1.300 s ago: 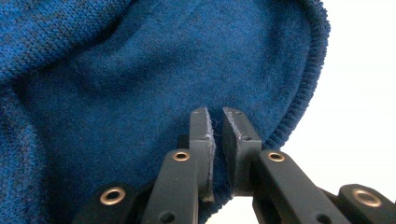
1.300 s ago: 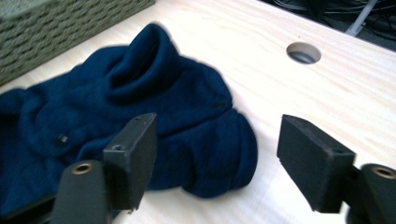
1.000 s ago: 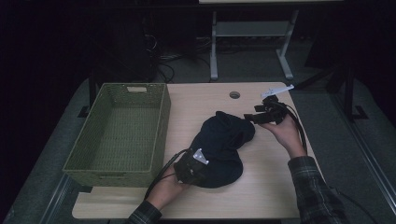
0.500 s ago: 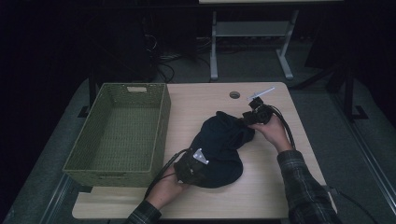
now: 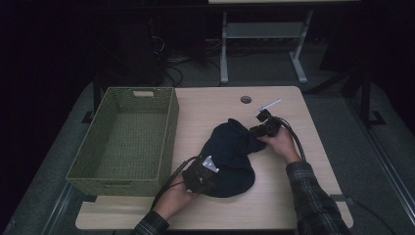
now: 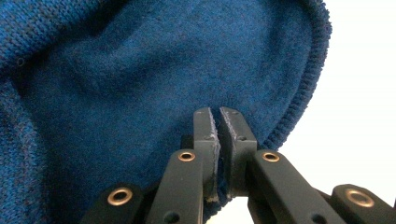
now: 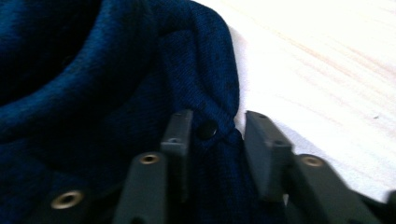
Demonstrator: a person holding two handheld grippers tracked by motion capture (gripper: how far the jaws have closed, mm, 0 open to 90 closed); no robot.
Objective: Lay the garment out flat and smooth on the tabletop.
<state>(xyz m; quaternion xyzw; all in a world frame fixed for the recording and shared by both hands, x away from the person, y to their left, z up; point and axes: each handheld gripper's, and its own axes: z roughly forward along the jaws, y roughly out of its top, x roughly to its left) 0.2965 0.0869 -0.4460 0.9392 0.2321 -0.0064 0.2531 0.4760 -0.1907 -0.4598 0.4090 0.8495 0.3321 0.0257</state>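
Now the right gripper (image 5: 263, 128) has moved in from the far right edge of the wooden table (image 5: 293, 196) to the dark blue knit garment (image 5: 230, 156), its jaws spread around a fold, not yet clenched. Meanwhile the left gripper (image 6: 218, 116) stays clamped on the near hem, so the garment, lying mid-table right of the green basket (image 5: 122, 137), looks about ready for a two-handed lift.

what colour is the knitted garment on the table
Dark blue knitted garment, with a ribbed edge; clearest in the left gripper view.
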